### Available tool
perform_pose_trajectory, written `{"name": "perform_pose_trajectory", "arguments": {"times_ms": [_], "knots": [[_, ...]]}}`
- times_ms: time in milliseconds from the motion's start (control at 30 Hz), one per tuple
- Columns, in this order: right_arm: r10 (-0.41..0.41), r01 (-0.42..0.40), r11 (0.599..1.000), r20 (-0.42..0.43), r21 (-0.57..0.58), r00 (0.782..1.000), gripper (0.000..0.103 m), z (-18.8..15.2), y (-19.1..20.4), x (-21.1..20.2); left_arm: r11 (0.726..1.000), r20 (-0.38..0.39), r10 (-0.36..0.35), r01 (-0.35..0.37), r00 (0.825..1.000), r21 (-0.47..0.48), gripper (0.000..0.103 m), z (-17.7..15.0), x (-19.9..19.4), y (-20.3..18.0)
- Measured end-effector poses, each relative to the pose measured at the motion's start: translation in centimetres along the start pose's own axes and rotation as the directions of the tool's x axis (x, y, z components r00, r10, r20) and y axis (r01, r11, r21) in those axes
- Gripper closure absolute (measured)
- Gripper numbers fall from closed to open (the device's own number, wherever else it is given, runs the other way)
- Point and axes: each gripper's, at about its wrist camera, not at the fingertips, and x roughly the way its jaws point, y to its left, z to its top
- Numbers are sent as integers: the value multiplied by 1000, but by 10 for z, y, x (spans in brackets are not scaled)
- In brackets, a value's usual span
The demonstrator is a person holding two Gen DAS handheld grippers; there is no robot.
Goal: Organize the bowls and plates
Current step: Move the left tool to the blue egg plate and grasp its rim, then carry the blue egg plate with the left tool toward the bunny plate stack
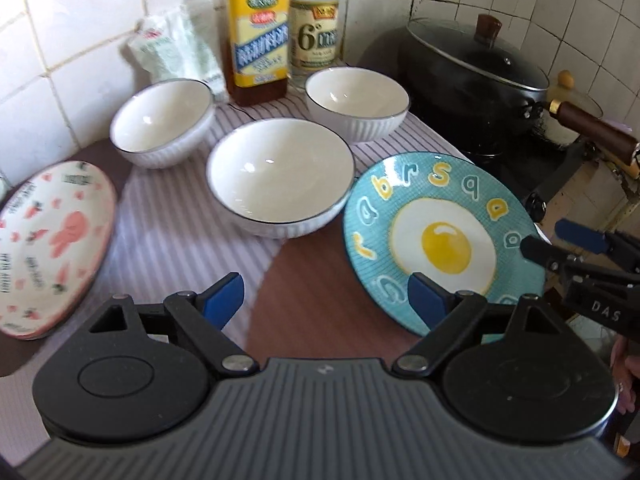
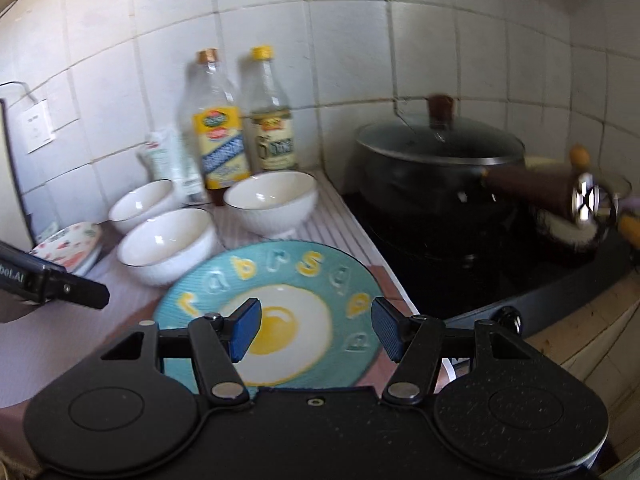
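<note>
Left to right: pink rabbit plate (image 1: 52, 248) at the counter's left edge, then three ribbed white bowls (image 1: 280, 178) on the striped mat (image 1: 168, 216), then the blue fried-egg plate (image 1: 440, 240) beside the stove. All look glazed ceramic: stiff, slick, breakable, moderately heavy by my estimate. I would pinch rims, not glossy centres. My left gripper (image 1: 326, 294) is spread, empty; my right gripper (image 2: 316, 330) is spread above the egg plate, empty.

Home kitchen. White wall tiles (image 2: 352, 60) back the bench (image 1: 316, 300); beyond the jaws stand condiment bottles (image 1: 258, 36) and a lidded black pot (image 2: 440, 172) on a cooktop (image 2: 480, 276).
</note>
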Motion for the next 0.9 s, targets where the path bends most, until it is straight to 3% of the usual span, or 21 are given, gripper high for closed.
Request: {"name": "perform_pose_trajectory", "arguments": {"times_ms": [267, 333, 433, 500, 567, 900], "knots": [[23, -21, 999, -54, 49, 998, 37, -18, -20, 30, 996, -27, -20, 18, 999, -84, 18, -6, 48, -5], [50, -46, 996, -59, 76, 997, 46, -19, -24, 35, 995, -34, -29, 26, 999, -97, 24, -6, 54, -7], [84, -77, 992, -69, 102, 994, 62, -20, -28, 41, 995, -61, -7, 1, 998, -98, 42, -4, 60, -11], [73, -68, 995, -69, 74, 995, 68, -22, -26, 42, 995, -56, -44, 39, 997, -90, 71, -2, 58, -12], [89, -83, 993, -62, 87, 994, 69, -23, -29, 41, 991, -67, -80, 72, 995, -108, 80, 1, 60, -13], [137, -123, 983, -95, 139, 986, 73, -17, -39, 47, 983, -37, -67, 60, 997, -175, 79, -1, 63, -13]]}}
